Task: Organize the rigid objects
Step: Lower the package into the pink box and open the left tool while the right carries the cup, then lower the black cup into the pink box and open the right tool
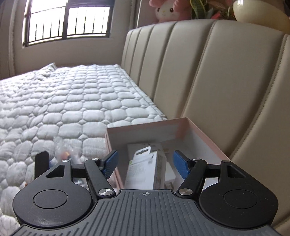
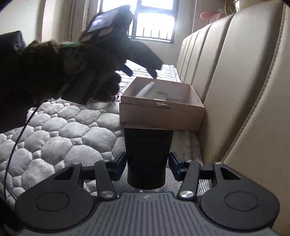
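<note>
An open pinkish cardboard box (image 1: pixel 145 128) (image 2: pixel 163 109) sits on the quilted mattress against the padded headboard. A white packaged item (image 1: pixel 145 168) (image 2: pixel 145 89) lies inside it. My left gripper (image 1: pixel 145 163) (image 2: pixel 141 71) hovers over the box, open, with nothing between its blue pads (image 1: pixel 110 163). A hand in a dark fuzzy sleeve (image 2: pixel 54 69) holds it. My right gripper (image 2: pixel 146 168) is shut on a black tapered cup (image 2: pixel 147 154), wide end pointing away, short of the box's near wall.
The beige padded headboard (image 1: pixel 208 72) (image 2: pixel 235 90) runs along the right. A clear plastic item with orange (image 1: pixel 65 154) and a black piece (image 1: pixel 41 163) lie left of the box. A black cable (image 2: pixel 20 138) hangs at left. A window, plush toy (image 1: pixel 166 10) and plant pot sit beyond.
</note>
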The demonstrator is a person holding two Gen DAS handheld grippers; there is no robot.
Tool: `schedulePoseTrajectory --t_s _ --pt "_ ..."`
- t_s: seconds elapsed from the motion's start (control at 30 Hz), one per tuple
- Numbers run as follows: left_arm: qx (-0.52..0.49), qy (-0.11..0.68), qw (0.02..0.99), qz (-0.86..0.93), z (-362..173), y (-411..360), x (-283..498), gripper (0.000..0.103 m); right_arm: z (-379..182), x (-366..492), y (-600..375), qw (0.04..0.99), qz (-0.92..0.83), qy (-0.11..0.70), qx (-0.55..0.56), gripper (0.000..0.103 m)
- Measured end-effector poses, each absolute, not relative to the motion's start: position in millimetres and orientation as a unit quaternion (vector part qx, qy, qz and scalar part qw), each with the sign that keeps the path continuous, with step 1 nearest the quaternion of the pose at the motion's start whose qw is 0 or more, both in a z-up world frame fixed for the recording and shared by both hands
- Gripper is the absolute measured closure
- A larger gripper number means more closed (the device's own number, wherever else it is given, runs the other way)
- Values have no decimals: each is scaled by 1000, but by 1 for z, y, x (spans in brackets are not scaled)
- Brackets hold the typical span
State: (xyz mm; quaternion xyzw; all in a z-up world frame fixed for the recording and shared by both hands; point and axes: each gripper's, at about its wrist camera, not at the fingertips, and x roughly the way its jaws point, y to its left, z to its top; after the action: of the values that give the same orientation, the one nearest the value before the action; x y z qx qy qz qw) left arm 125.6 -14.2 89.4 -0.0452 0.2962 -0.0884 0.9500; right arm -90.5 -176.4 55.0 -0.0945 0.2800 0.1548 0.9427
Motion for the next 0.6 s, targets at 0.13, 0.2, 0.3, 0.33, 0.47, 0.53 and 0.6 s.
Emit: schedulePoseTrajectory --t_s 0.13,0.2,0.3,0.33,0.47,0.53,0.6 --pt "-65 297 946 -108 86 9 95 31 51 -79 -179 940 145 299 -82 52" --pt "-75 302 943 -113 80 23 77 31 50 -72 -179 938 143 307 -75 52" --pt "-108 315 936 -116 69 48 45 31 53 -59 -179 936 137 316 -66 52" --pt "-118 317 933 -119 65 57 35 31 57 -53 -178 937 132 316 -65 52" --pt "-128 329 927 -125 52 87 5 31 89 -15 -173 950 108 286 -58 52" --pt "-136 333 926 -119 47 99 2 31 111 13 -169 959 88 264 -53 52" --pt "-138 335 926 -105 45 110 0 31 128 41 -164 969 59 232 -53 52"
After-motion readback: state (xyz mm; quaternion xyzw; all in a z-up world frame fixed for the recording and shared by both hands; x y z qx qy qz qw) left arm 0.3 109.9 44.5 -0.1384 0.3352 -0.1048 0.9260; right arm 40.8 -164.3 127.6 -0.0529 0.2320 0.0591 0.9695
